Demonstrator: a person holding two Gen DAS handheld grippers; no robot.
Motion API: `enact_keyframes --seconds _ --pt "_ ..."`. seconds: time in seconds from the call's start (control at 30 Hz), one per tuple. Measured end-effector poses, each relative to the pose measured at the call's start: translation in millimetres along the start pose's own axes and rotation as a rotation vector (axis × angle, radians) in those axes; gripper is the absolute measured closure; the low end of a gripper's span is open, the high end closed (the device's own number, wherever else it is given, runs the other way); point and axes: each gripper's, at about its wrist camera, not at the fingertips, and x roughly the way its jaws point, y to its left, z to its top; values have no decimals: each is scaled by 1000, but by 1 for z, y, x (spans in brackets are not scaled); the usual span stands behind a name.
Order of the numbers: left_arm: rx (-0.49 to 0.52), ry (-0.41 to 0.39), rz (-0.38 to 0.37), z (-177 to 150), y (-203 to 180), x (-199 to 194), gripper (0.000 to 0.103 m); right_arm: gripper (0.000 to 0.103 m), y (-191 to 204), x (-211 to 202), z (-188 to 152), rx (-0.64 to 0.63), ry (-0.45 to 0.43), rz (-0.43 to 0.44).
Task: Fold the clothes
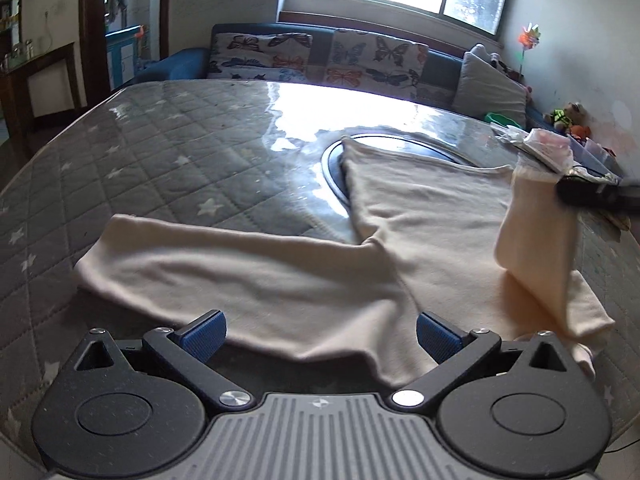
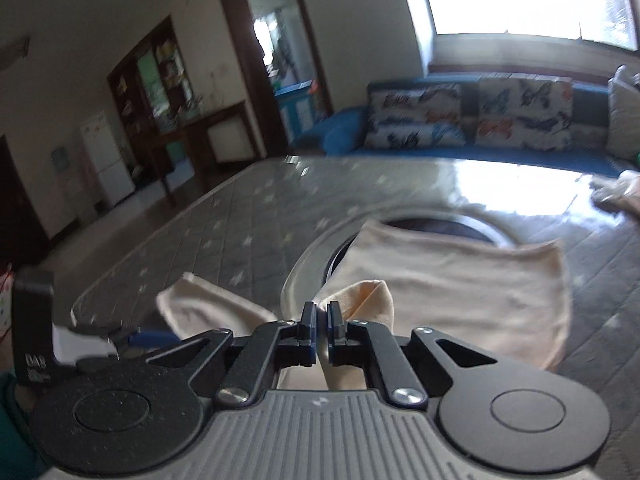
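Cream trousers (image 1: 420,216) lie spread on the grey quilted table cover (image 1: 160,152). One leg (image 1: 224,264) stretches flat to the left. My left gripper (image 1: 320,338) is open and empty, its blue pads just above the near edge of the cloth at the crotch. The other leg (image 1: 536,236) is lifted upright at the right, held by the dark right gripper (image 1: 580,194). In the right wrist view my right gripper (image 2: 321,314) is shut on the end of that cream leg (image 2: 370,302), above the waist part (image 2: 460,280).
A dark round inset (image 1: 336,168) in the table lies partly under the waist. Boxes and clutter (image 1: 560,148) sit at the table's far right. A blue sofa with butterfly cushions (image 1: 320,56) stands behind the table. A cabinet (image 2: 168,92) stands at the left wall.
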Motion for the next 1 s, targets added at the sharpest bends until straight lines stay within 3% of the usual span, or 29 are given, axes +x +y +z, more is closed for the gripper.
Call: enact_keyframes --seconds 0.13,0.37,0.63,0.83,1.0 --pt "-18 -1 5 -3 9 -3 0 94 9 23 -17 -19 71 42" --pt "18 -22 -27 4 -4 -4 0 93 -4 5 -30 -36 68 32" --pt "111 -31 -133 13 -47 3 4 92 -78 -35 -60 1 85 -238" --pt "185 -16 -202 15 -76 17 27 92 -110 -35 -80 58 125 -274" --pt "195 -5 -243 17 -84 26 39 92 -104 -37 -62 24 73 -271"
